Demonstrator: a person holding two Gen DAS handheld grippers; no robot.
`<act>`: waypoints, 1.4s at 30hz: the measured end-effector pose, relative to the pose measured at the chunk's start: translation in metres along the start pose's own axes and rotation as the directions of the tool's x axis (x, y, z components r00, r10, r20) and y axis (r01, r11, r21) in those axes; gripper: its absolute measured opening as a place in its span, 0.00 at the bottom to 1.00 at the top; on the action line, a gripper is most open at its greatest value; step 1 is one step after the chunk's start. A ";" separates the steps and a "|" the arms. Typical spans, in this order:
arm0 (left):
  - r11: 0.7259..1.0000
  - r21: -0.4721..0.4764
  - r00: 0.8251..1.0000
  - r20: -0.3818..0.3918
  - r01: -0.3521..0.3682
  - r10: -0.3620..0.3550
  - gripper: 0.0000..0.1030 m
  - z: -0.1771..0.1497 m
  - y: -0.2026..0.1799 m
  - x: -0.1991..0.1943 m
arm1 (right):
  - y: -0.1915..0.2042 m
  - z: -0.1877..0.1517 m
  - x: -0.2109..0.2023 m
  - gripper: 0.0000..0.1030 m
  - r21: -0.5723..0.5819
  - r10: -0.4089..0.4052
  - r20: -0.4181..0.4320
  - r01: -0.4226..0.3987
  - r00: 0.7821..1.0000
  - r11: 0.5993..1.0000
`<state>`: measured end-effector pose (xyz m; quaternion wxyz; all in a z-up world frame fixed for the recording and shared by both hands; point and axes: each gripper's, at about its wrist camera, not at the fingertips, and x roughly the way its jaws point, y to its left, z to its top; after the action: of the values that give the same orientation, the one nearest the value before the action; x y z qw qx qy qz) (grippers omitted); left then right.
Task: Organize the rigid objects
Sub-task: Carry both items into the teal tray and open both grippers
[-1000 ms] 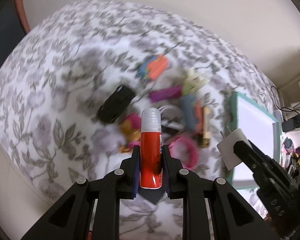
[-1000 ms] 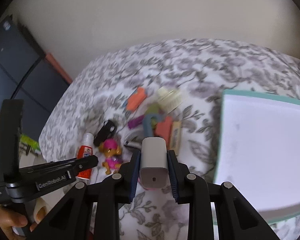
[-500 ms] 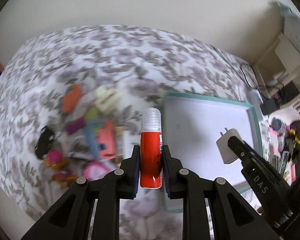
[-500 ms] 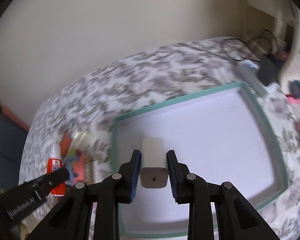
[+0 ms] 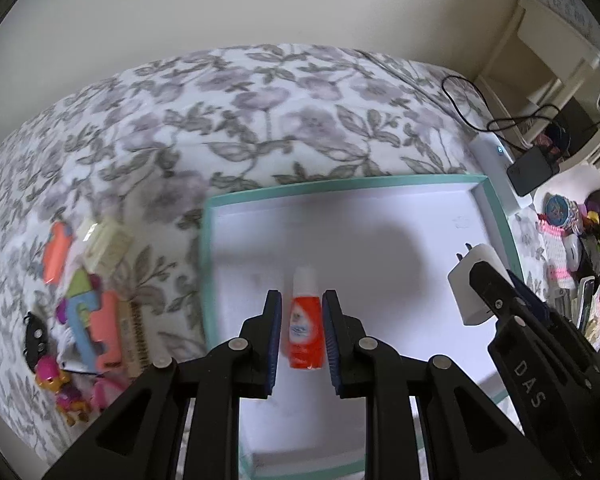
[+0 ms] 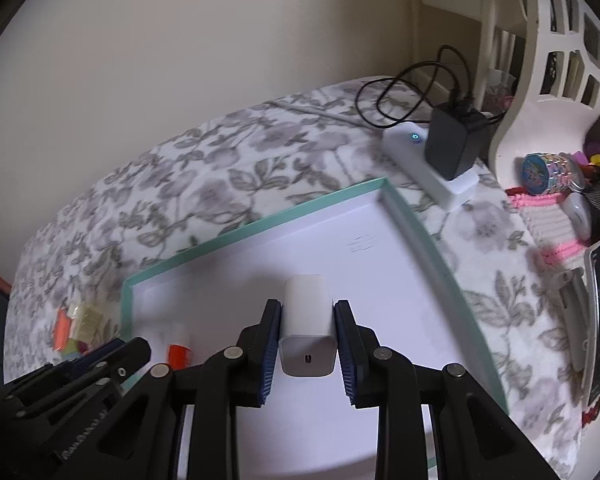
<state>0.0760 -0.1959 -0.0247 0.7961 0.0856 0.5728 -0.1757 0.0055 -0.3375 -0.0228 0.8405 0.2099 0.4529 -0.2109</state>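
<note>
Left wrist view: the left gripper [image 5: 299, 330] fingers stand parted, clear gaps either side of the blurred red glue bottle [image 5: 305, 334] over the teal-rimmed tray [image 5: 206, 264]. Right gripper [image 6: 307, 344] fingers clamp the white charger [image 6: 307, 330] above that tray.

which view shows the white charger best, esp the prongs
The left wrist view: the white charger appears side-on in the right gripper, prongs visible over the teal tray. The right wrist view shows only its rear face with the port; prongs are hidden there.
</note>
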 end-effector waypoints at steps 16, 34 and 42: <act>0.997 -0.037 0.998 -0.027 -0.063 0.062 0.49 -0.006 0.014 0.023 | -0.008 -0.003 0.022 0.29 -0.013 -0.061 -0.070 0.060 0.996 0.998; 0.993 -0.109 0.996 0.067 -0.045 0.053 0.83 -0.021 0.051 -0.018 | 0.009 -0.016 -0.010 0.89 -0.098 -0.051 0.046 0.055 0.998 0.994; 0.982 -0.170 0.967 0.228 -0.076 0.114 0.92 -0.038 0.079 -0.058 | 0.019 -0.022 -0.032 1.00 -0.146 -0.020 0.143 0.042 0.989 0.988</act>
<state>0.0559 -0.0992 0.0118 0.8704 0.0271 0.4814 -0.0997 -0.0155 -0.3045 -0.0036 0.8803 0.1240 0.4099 -0.2040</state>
